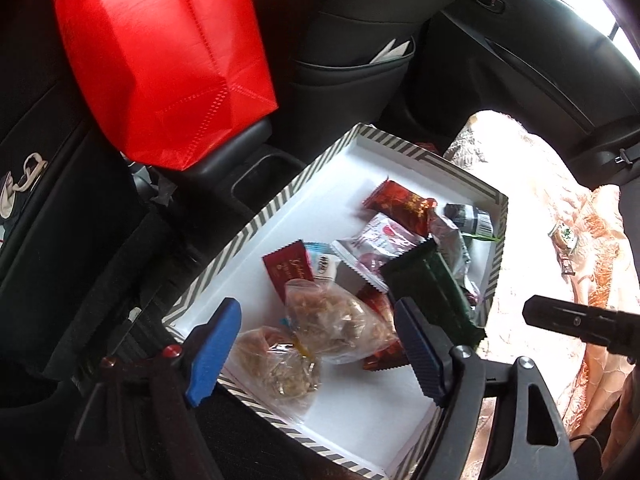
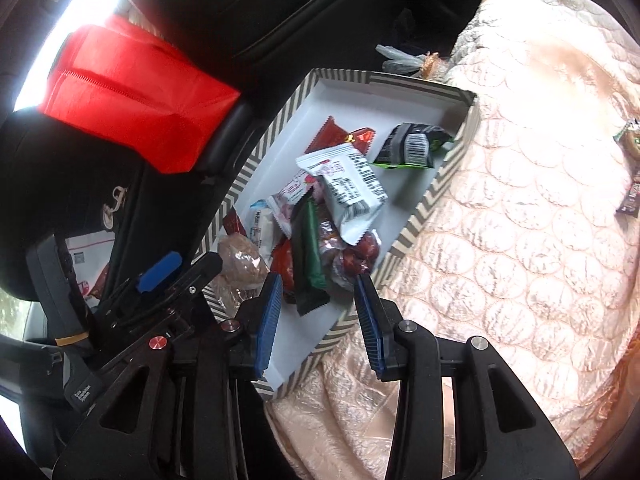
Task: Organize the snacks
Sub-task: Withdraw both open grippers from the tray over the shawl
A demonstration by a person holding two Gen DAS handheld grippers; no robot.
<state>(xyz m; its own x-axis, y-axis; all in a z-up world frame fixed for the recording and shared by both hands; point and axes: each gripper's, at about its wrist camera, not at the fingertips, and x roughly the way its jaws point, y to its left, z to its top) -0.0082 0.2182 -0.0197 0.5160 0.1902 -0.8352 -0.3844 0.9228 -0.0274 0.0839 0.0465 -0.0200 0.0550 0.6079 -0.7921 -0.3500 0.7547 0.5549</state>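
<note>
Snacks (image 1: pixel 360 280) are piled in a striped box (image 1: pixel 240 236) on a car seat; left gripper (image 1: pixel 316 348) is held wide, empty, above two clear bags (image 1: pixel 344 320). Green bar (image 1: pixel 432 288) is seen lengthwise toward the near wall.

Right gripper (image 2: pixel 320 316) is seen half-open, empty, over the box's (image 2: pixel 424 208) near edge. Risk judged: box tipped off blanket (image 2: pixel 520 220) if its rim is clipped. Stray snacks (image 2: pixel 630 196) are left on the blanket.

Box (image 1: pixel 256 224): white inside, rim and walls striped grey and white in chevrons. Contents: a dark green wrapper (image 1: pixel 436 284), a dark red packet with gold print (image 1: pixel 404 204), a white packet with black print (image 2: pixel 352 188), and clear bags of brown snacks (image 1: pixel 340 320). Surroundings: bright red bag (image 1: pixel 160 52), pale peach quilted cloth (image 2: pixel 520 200), blue fingers (image 1: pixel 212 352).
</note>
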